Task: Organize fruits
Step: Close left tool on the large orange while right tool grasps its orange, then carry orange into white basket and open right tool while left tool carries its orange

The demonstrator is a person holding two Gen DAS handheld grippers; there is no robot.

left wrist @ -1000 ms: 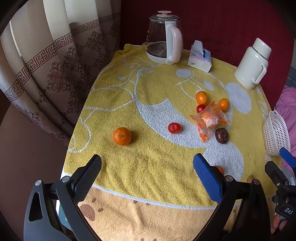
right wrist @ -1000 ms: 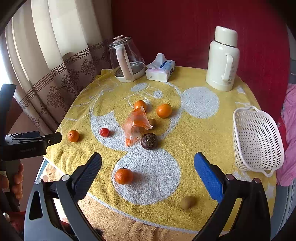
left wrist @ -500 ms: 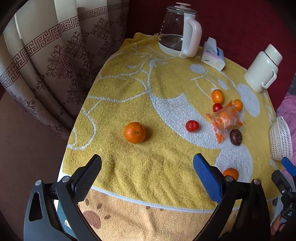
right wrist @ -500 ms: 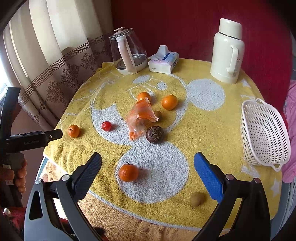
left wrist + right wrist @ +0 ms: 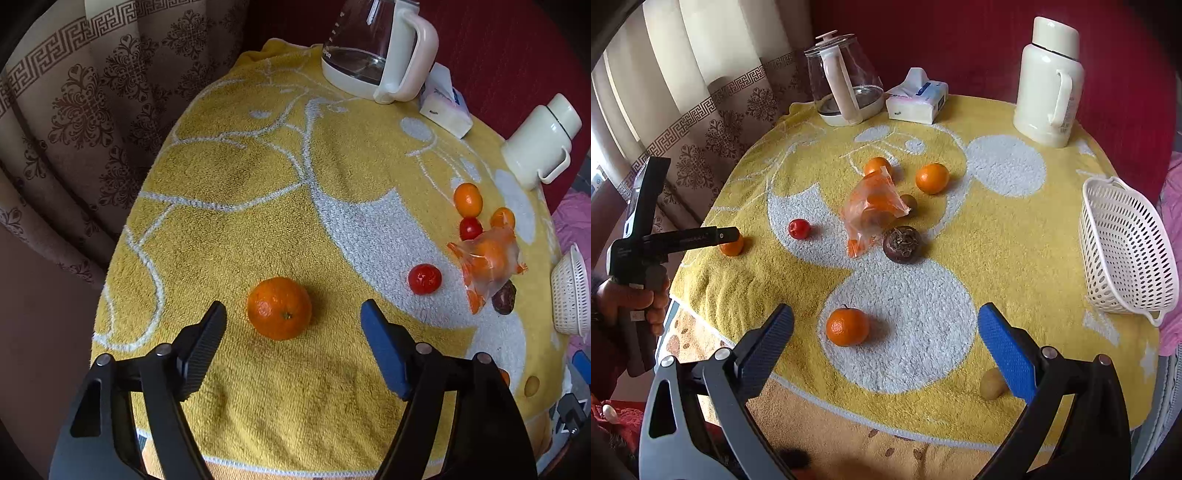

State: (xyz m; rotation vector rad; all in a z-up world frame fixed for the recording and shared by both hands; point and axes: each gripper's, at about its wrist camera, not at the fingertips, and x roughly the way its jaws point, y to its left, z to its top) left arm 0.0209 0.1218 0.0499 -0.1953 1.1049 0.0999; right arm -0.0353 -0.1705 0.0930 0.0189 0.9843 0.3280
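My left gripper [image 5: 293, 314] is open, and an orange [image 5: 279, 308] lies on the yellow towel just ahead, between its fingertips. The right wrist view shows the same orange [image 5: 731, 246] partly behind the left gripper's finger [image 5: 694, 238]. My right gripper [image 5: 886, 325] is open and empty above the towel's near edge; another orange [image 5: 847, 326] lies just ahead of it. Further fruit lies mid-table: a red tomato [image 5: 799, 228], two oranges [image 5: 932, 178], a dark round fruit [image 5: 902, 243], an orange plastic bag [image 5: 873, 208] holding fruit. A white basket [image 5: 1126, 251] stands at the right edge.
A glass kettle [image 5: 847, 92], a tissue pack [image 5: 918, 99] and a white thermos [image 5: 1049, 81] stand at the back. A small yellowish fruit [image 5: 991, 384] lies beside my right finger. Curtains hang left of the table, a red backrest behind it.
My left gripper has moved forward and down to the left orange, which now lies between its fingertips. My right gripper has moved slightly forward over the table edge.
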